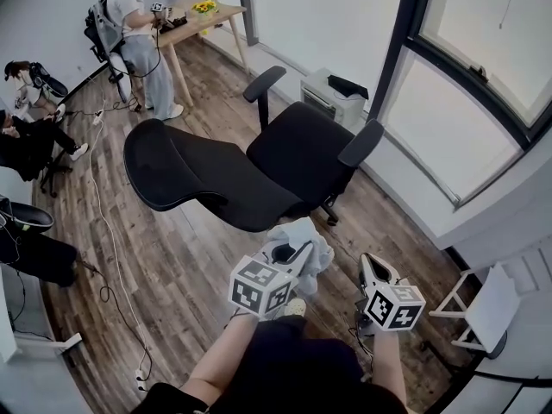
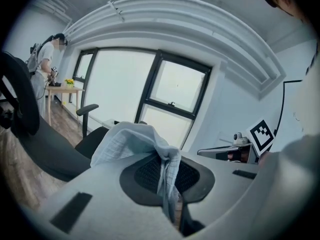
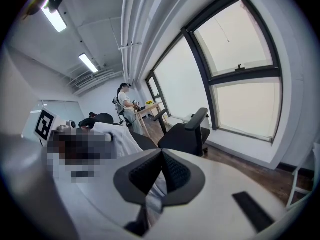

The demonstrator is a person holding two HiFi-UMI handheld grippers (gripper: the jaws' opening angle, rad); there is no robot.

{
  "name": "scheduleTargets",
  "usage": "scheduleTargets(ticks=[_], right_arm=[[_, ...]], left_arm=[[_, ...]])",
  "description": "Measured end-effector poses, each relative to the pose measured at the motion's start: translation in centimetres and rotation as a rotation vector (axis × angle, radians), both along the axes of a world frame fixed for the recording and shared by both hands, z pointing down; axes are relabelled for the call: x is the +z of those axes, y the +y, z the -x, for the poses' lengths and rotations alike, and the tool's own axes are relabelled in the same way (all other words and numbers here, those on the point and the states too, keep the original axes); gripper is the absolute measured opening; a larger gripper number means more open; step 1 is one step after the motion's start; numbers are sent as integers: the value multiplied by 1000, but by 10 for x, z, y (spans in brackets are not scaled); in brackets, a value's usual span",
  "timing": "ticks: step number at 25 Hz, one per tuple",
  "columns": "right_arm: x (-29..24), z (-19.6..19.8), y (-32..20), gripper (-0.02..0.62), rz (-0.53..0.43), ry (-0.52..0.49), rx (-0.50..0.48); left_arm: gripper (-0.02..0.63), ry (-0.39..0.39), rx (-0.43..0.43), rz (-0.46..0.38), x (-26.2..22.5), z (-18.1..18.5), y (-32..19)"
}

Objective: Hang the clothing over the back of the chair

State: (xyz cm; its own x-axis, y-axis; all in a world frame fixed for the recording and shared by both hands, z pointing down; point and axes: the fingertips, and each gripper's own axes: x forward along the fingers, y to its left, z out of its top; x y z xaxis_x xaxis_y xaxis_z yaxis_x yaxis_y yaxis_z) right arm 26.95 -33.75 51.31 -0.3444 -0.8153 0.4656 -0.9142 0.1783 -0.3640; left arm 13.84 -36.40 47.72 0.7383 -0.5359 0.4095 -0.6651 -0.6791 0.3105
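1. In front of me, on the wood floor (image 1: 172, 266), the black chair (image 1: 302, 158) stands reclined. Its back (image 1: 164, 166) stretches to the left and its seat lies toward the window.
2. The clothing (image 1: 304, 235), a pale checked cloth, is bunched up in the air on the near side of the chair, well apart from the back. I cannot tell whether it brushes the seat's near edge.
3. My left tool (image 1: 300, 253) is pressed together on the clothing (image 2: 130, 139). In the left gripper view a fold runs down between the pads (image 2: 150, 174), and the rest is heaped over the jaws.
4. My right tool (image 1: 369, 270) sits just to the right of the left one. Its jaws are also pinched together (image 3: 161, 171), with a thin strip of the same pale cloth caught between them.
5. At the far left a person (image 1: 129, 24) stands at a wooden table (image 1: 207, 20).
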Motion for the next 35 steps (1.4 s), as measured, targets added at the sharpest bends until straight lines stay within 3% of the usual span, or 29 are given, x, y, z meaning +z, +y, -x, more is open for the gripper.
scheduleTargets(ticks=[11, 17, 35], right_arm=[[-7, -6, -23, 0, -29, 20, 8], [-7, -4, -43, 0, -16, 16, -43], [-43, -9, -146, 0, -65, -27, -195]], left_arm=[[20, 51, 62, -39, -23, -32, -50], [20, 118, -12, -47, -53, -39, -92], [20, 167, -213, -146, -132, -19, -231]])
